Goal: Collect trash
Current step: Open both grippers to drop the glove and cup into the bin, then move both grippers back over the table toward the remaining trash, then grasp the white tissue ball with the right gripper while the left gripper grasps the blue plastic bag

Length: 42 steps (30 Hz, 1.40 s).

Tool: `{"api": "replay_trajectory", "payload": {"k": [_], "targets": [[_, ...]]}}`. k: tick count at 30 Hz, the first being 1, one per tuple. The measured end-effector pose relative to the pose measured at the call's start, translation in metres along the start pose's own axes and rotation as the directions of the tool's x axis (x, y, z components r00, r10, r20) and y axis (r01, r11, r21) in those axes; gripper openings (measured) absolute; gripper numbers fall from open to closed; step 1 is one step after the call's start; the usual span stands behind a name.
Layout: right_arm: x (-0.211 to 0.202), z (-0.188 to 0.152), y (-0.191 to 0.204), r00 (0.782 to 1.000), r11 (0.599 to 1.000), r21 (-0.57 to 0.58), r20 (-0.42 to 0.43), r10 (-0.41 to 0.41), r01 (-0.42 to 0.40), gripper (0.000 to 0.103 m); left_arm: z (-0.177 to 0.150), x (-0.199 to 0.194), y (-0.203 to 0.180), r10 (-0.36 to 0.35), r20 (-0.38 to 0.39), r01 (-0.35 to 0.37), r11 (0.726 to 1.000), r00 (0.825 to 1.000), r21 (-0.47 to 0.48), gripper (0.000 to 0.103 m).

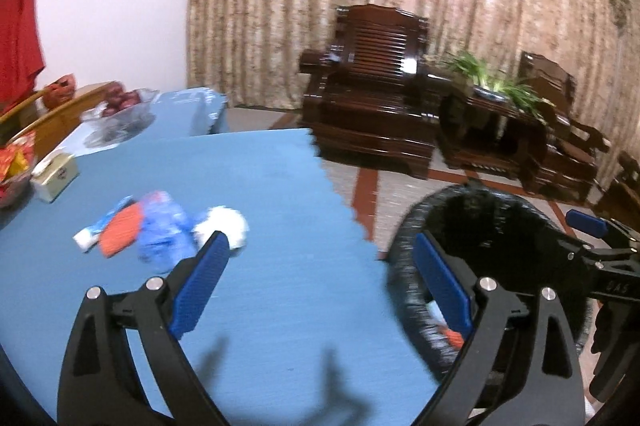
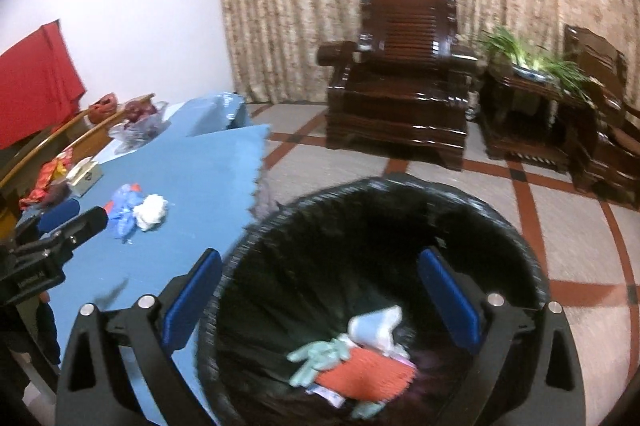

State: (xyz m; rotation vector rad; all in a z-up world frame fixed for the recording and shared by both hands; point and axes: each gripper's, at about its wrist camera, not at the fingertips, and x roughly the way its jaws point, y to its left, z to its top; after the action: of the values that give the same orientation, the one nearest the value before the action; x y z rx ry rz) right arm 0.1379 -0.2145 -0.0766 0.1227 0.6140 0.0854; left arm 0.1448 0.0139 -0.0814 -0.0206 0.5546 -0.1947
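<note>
Blue cloth covers your table (image 1: 280, 186), with dark wooden armchairs (image 2: 400, 86) beyond. Beside its edge stands the black-lined bin (image 2: 500, 226). Your right gripper (image 2: 320, 298) hangs over it, jaws wide and empty; only that view shows the orange wrapper (image 2: 368, 374) inside. Your left gripper (image 1: 320, 286), also spread empty, faces the remaining trash pile (image 1: 160, 230) on the table.

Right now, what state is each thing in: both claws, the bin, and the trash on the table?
Left claw: open, nothing between its pads.
Right claw: open, empty, above the bin.
Black-lined round trash bin: partly filled, orange wrapper and pale glove inside.
White crumpled tissue: on blue table.
Blue crumpled plastic: on table.
</note>
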Motion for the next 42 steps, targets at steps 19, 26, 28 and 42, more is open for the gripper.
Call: {"api": "replay_trajectory", "payload": {"k": [19, 26, 28, 42], "targets": [[0.084, 0.038, 0.128, 0.986, 0.981, -0.1, -0.017, 0.164, -0.165, 0.097, -0.001, 0.006, 0.146, 0.245, -0.03, -0.247, 0.963, 0.969, -0.112, 0.091], [0.134, 0.04, 0.17, 0.979, 0.973, -0.113, -0.069, 0.194, -0.201, 0.095, -0.007, 0.021, 0.178, 0.276, -0.059, -0.281, 0.95, 0.959, -0.133, 0.091], [0.148, 0.038, 0.181, 0.977, 0.972, -0.122, -0.088, 0.192, -0.202, 0.093, -0.01, 0.026, 0.188, 0.282, -0.068, -0.289, 0.947, 0.957, -0.143, 0.091], [0.213, 0.015, 0.212, 0.955, 0.966, -0.143, -0.236, 0.18, -0.217, 0.079, -0.019, 0.041, 0.214, 0.291, -0.1, -0.304, 0.938, 0.952, -0.169, 0.091]]}}
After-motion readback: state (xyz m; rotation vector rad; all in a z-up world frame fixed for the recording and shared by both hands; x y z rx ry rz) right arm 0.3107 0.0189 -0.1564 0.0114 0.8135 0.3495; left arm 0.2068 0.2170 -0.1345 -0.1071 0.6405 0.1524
